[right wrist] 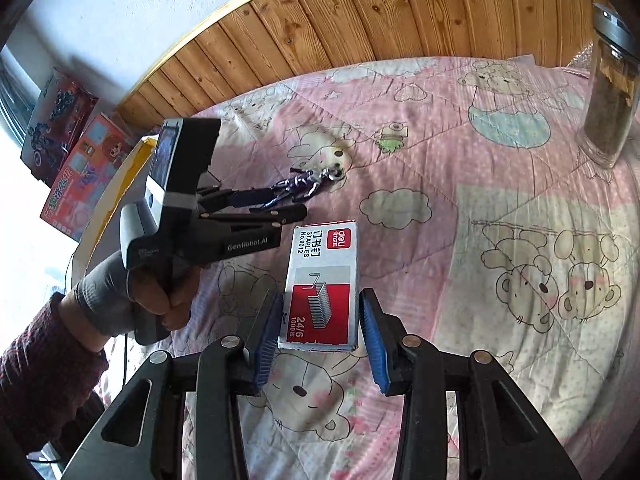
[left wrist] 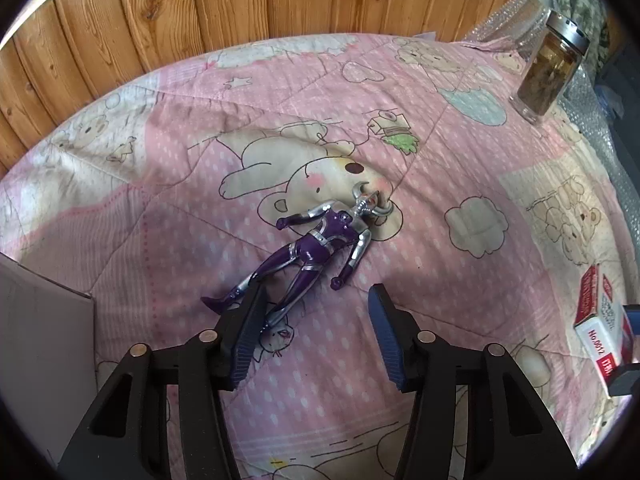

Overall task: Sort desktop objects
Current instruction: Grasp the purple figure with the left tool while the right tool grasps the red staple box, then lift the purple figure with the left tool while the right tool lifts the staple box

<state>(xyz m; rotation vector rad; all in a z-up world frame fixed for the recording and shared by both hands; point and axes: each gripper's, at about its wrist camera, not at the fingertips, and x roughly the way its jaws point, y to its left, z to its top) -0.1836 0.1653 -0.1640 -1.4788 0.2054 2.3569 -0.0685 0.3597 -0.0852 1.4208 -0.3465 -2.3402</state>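
Glass jar [left wrist: 550, 66] holds brown contents — both hand-held grippers [left wrist: 314, 330] [right wrist: 320, 334] gape wide.

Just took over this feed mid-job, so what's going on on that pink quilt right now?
A person is working two handheld grippers over the pink quilt. The left gripper is open at the legs of the purple toy figure, which lies flat; nothing is gripped yet. The right gripper is open with its fingers on either side of the staples box, apparently not clamped. A glass jar stands at the far edge, untouched.
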